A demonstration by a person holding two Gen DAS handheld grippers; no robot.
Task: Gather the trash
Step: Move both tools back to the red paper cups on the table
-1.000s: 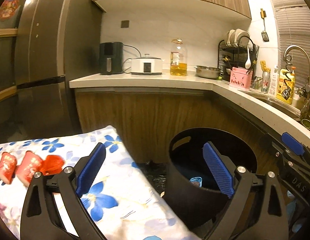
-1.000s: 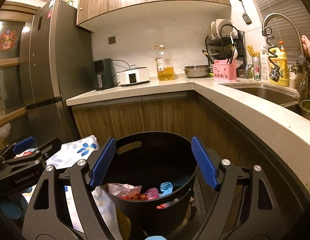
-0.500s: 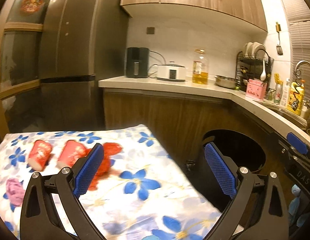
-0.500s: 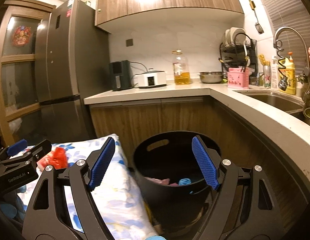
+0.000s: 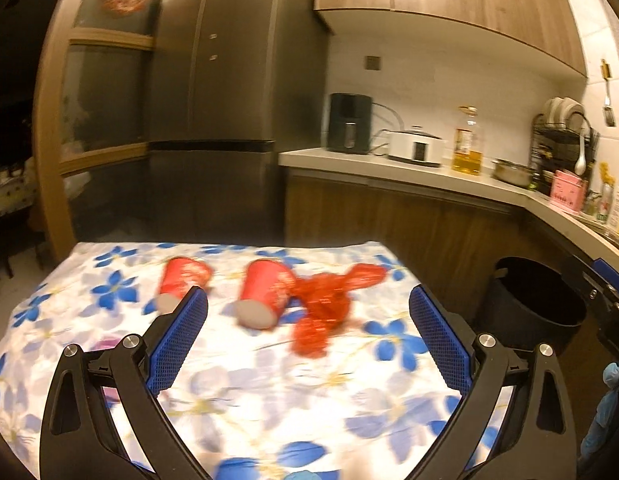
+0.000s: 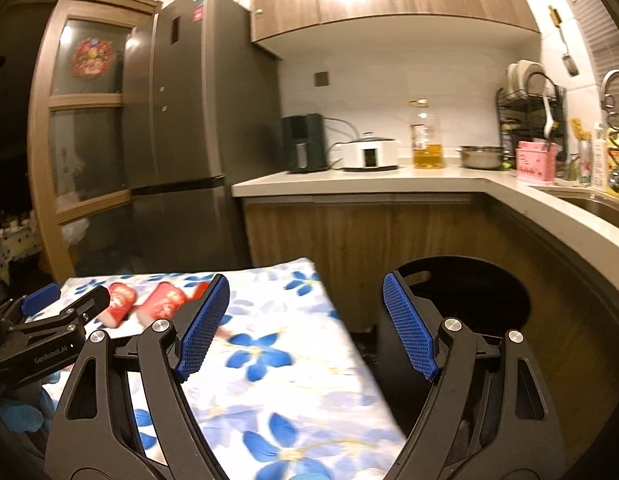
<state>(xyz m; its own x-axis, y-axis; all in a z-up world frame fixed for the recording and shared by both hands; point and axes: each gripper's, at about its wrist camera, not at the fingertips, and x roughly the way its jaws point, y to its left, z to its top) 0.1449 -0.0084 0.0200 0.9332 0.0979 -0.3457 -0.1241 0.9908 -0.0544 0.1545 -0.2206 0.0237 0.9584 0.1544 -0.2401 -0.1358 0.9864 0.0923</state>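
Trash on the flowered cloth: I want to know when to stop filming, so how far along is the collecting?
Done: cannot tell, since the black bin shows no contents here. In hand: nothing; the left gripper and right gripper are open, empty. Left: two red cups and crumpled red plastic.

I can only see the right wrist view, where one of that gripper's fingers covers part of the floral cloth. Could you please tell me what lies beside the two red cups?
Observer: A crumpled red plastic wrapper lies against the red cup nearer the black bin, on that cup's bin side.
Operator: Thank you. Is the left gripper carrying anything at the moment?
Observer: No. The left gripper is open with nothing between its pads, and it looks out over the floral cloth towards that cup and the wrapper.
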